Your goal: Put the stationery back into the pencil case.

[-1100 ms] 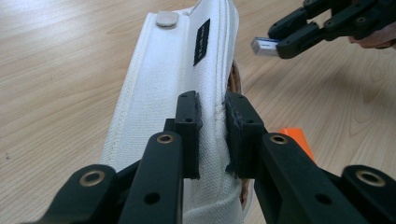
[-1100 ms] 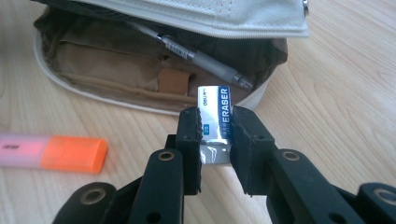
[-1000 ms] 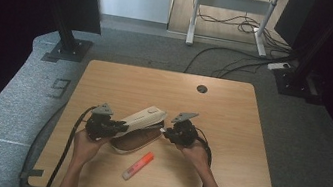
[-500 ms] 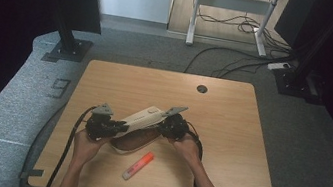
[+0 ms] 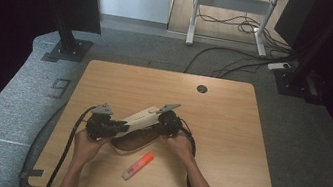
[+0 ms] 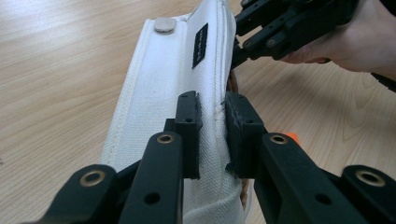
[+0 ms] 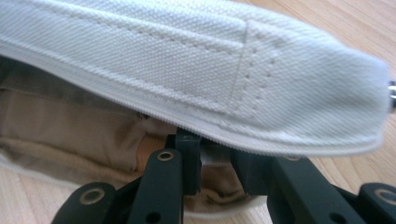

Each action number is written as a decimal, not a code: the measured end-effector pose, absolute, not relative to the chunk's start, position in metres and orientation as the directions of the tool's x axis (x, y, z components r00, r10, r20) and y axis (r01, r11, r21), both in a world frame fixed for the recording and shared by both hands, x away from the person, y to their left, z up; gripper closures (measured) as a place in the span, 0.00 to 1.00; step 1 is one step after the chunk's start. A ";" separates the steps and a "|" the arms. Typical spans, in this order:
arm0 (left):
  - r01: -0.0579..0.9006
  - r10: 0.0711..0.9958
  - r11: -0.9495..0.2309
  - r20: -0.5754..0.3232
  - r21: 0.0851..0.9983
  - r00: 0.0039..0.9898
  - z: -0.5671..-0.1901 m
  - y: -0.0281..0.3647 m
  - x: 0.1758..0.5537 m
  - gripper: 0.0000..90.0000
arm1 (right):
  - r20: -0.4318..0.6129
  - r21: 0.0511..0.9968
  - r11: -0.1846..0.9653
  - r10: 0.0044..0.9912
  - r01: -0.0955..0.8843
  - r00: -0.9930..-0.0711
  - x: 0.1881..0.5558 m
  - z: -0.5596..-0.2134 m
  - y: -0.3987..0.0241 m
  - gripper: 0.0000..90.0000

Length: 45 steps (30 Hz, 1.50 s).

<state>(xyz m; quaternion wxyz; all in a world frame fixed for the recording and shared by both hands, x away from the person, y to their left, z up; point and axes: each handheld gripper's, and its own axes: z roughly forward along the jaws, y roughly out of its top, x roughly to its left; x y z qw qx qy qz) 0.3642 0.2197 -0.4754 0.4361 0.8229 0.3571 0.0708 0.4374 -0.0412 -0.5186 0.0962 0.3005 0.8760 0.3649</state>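
Pencil case [image 5: 142, 118] of white canvas, held just above mid-table — left gripper [image 6: 212, 116] clamped on its upper edge, right gripper [image 7: 217, 154] pinching the zipper end — wants steady, opposed tension.

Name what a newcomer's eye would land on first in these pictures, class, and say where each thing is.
First, the white canvas pouch held up over the middle of the wooden table, the left gripper pinching one end and the right gripper at its open tan-lined mouth. Next, the orange marker lying just in front of it.
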 end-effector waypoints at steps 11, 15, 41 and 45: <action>0.530 0.649 -0.363 -0.200 0.766 0.734 -0.476 0.220 0.365 0.85 | 0.076 0.709 0.532 0.595 0.463 -0.800 0.440 -0.520 -0.046 0.66; 0.531 0.647 -0.364 -0.202 0.765 0.735 -0.477 0.220 0.365 0.85 | 0.074 0.712 0.538 0.582 0.451 -0.810 0.435 -0.516 -0.051 0.61; 0.527 0.639 -0.383 -0.194 0.759 0.745 -0.478 0.219 0.365 0.84 | 0.051 0.721 0.602 0.447 0.342 -0.893 0.381 -0.505 -0.068 0.28; 0.529 0.639 -0.383 -0.197 0.757 0.744 -0.478 0.219 0.365 0.84 | 0.058 0.722 0.609 0.419 0.328 -0.906 0.370 -0.507 -0.067 0.28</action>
